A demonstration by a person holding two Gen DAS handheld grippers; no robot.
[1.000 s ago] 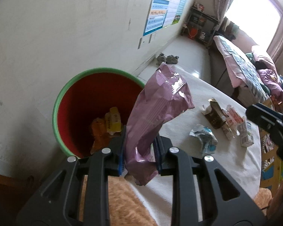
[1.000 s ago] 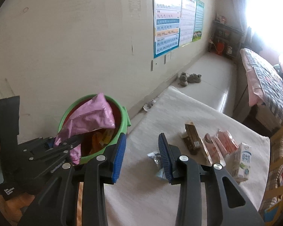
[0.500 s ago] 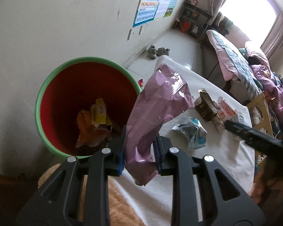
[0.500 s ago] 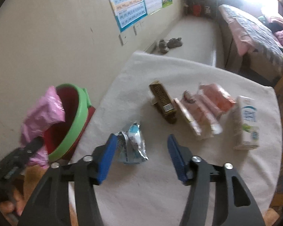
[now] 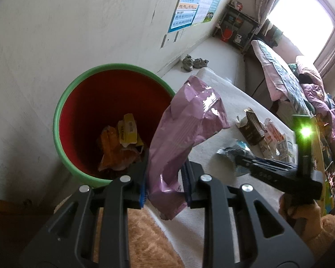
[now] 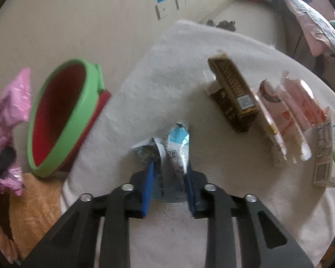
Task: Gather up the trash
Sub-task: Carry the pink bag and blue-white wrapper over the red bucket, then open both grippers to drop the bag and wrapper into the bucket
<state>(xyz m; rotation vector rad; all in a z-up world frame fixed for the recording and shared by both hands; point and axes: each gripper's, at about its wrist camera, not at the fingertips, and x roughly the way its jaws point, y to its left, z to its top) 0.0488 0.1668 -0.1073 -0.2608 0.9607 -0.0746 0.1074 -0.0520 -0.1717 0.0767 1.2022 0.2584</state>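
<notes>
My left gripper (image 5: 165, 178) is shut on a crumpled pink plastic bag (image 5: 185, 129) and holds it upright just right of a red bin with a green rim (image 5: 62, 111); the bag also shows in the right wrist view (image 6: 11, 102). The bin (image 6: 62, 120) holds orange and yellow wrappers (image 5: 120, 143). My right gripper (image 6: 168, 181) is down on the table with its jaws closed around a crumpled blue and white wrapper (image 6: 178, 147).
On the white tablecloth (image 6: 167, 78) lie a dark brown carton (image 6: 234, 93), flattened pink and white cartons (image 6: 285, 111) and a white milk carton (image 6: 328, 147). A wall stands behind the bin. A bed (image 5: 285, 71) is at the far right.
My right gripper dropped to the table and closed around the blue and white wrapper. My left gripper kept hold of the pink bag beside the bin.
</notes>
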